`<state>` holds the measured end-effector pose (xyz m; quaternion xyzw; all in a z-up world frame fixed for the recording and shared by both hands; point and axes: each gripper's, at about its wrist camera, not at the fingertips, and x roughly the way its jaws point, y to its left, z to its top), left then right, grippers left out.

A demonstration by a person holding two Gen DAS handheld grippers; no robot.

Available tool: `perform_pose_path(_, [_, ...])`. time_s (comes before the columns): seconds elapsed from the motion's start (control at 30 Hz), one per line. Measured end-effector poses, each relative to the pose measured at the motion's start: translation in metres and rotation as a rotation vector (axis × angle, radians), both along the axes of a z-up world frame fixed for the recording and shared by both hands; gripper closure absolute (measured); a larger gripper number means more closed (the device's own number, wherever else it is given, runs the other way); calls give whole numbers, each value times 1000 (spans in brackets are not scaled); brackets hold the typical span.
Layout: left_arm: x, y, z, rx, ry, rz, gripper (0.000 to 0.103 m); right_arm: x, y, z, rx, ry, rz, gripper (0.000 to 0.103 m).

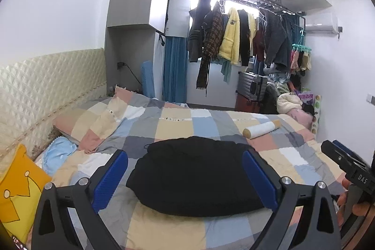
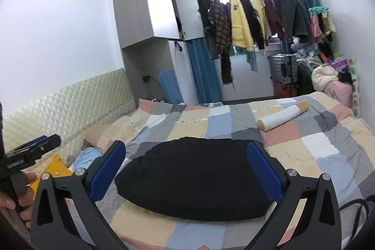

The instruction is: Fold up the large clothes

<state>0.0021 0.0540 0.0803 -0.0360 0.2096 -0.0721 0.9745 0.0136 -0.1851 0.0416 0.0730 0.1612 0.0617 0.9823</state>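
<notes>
Left wrist view shows your left gripper [image 1: 185, 170] held with fingers spread wide and empty above the folded black garment [image 1: 196, 177], which lies on the checkered bed [image 1: 178, 125]. Your right gripper [image 2: 187, 164] hovers likewise, fingers apart, gripping nothing.

A folded garment [image 1: 196, 176] lies in the middle of the bed [image 1: 178, 123]. Behind it to the right lies a roll [image 1: 261, 129]. The pillow [image 1: 93, 120] lies left, by the headboard [image 1: 42, 86]. Clothes [image 1: 234, 36] hang behind the bed.
</notes>
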Motion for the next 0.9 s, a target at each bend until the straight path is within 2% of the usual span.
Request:
perform_pose_path(0.2, [-6, -4, -22, -31, 41, -7, 4, -9, 3, -20, -25, 33, -1, 0])
perform_pose_path(0.37, [10, -10, -48, -20, 111, 0, 4, -9, -1, -41, -10, 70, -17, 0])
perform_pose_path(0.5, [26, -15, -69, -8, 173, 3, 4, 0, -8, -60, 46, 112, -30, 0])
perform_pose_path(0.6, [35, -14, -82, -5, 214, 20, 4, 8, -7, -74, 17, 146, -47, 0])
perform_pose_path(0.9, [43, -11, -93, 3, 240, 45, 4, 19, 4, -95, -6, 203, -41, 0])
